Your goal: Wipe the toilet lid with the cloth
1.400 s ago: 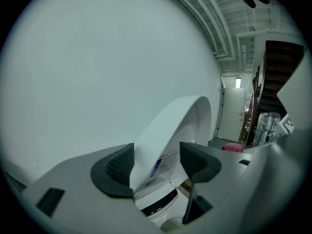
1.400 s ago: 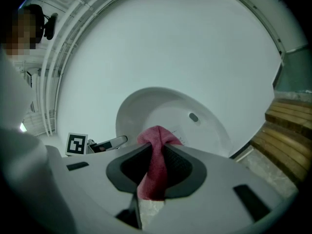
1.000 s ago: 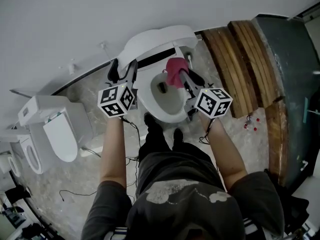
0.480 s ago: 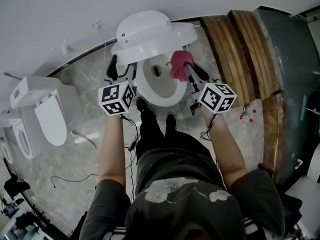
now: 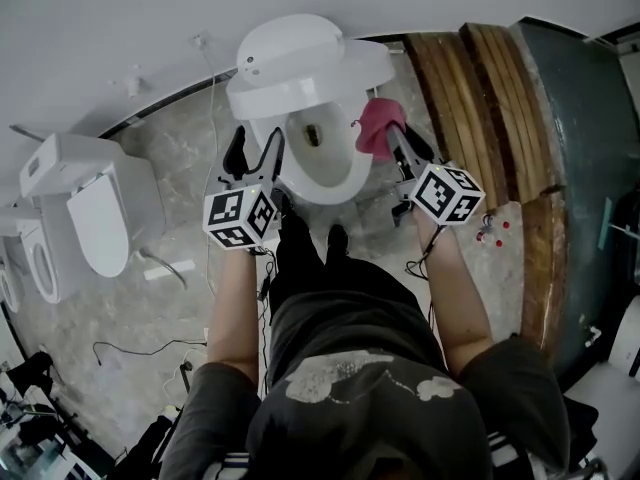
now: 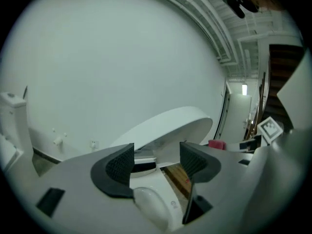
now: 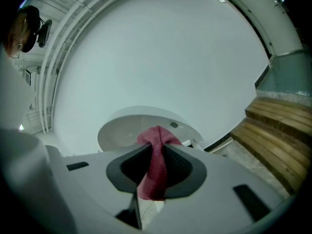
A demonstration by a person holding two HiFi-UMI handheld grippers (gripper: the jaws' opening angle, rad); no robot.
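The cloth (image 5: 377, 128), a pink rag, had come out from over the bowl (image 5: 322, 176) in the last second. Before, it hung inside the right of the rim; now it sat just off the bowl's right edge, still pinched in my right tongs (image 7: 157, 161). Their jaws were clenched on it, a bunched end poking out past the tips and the rest trailing back between them. The lid (image 5: 290, 46) stood raised at the far side of the bowl with its broad face turned toward me. The cloth was near the lid but not touching it. From that I judged the rag was on its way to the lid and the wiping proper had not yet begun; the next stroke would call for carrying the rag further and left onto that face. My left tongs (image 6: 156, 162) seemed to have drawn back a little, to the near left of the bowl. Their jaws were apart with nothing between them, so they were not steadying the lid. Further right lay the wooden steps (image 5: 480, 108), and well off to the left stood a second toilet (image 5: 100, 218)
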